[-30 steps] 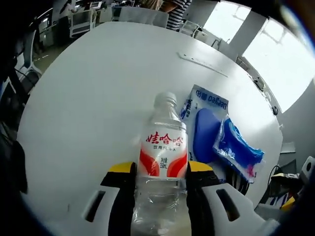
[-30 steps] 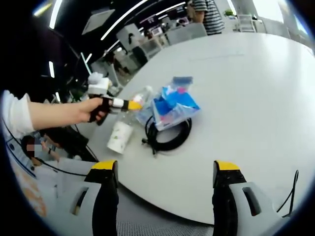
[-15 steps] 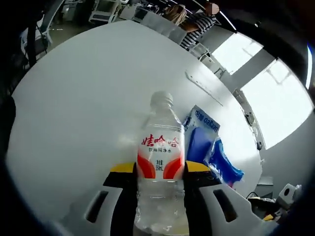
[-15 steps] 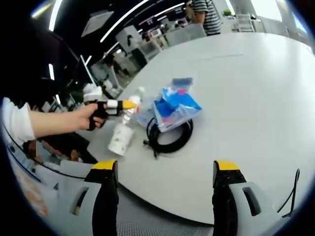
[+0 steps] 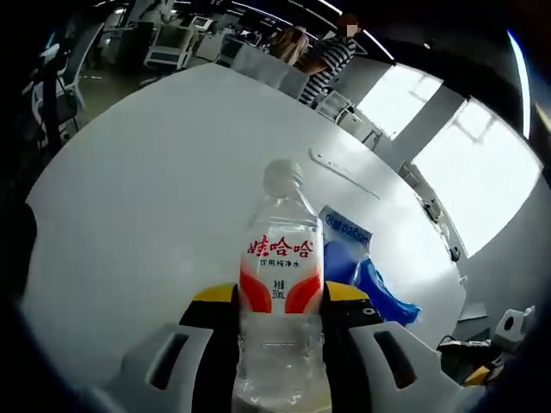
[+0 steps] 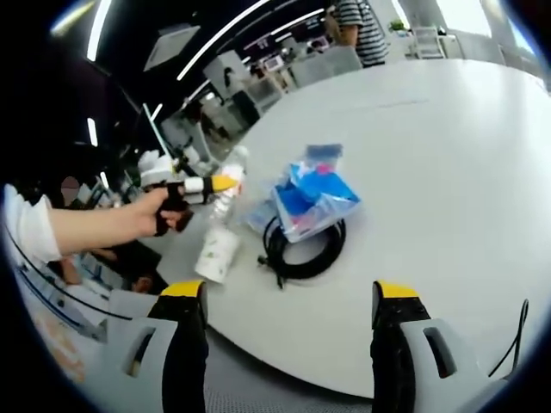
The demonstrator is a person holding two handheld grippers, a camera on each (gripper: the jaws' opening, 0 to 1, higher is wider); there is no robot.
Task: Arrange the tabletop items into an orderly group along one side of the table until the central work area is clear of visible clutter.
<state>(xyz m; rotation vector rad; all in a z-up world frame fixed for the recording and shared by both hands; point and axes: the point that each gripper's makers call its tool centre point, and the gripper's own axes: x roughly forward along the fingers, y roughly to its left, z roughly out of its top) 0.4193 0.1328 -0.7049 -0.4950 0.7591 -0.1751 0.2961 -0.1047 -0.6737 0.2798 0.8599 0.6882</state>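
My left gripper [image 5: 280, 297] is shut on a clear water bottle [image 5: 281, 245] with a red and white label, holding it by its lower body with the cap pointing away. In the right gripper view a hand holds that left gripper [image 6: 215, 183] and the bottle [image 6: 228, 176] above the near left edge of the round white table [image 6: 448, 155]. Blue plastic packets [image 5: 362, 267] lie to the right of the bottle. They rest partly on a black cable coil [image 6: 306, 251]. My right gripper [image 6: 288, 297] stands open off the table's near edge, with nothing between its jaws.
A white roll [image 6: 217, 252] lies on the table below the held bottle. A thin pale strip [image 5: 344, 172] lies further across the table. A dark cable [image 6: 510, 340] hangs at the table's right edge. A person in a striped top [image 6: 357, 21] stands at the far side, among chairs.
My left gripper has lifted and tipped up with the bottle still in it, so the table has dropped lower in its view. The right gripper stays open and almost still.
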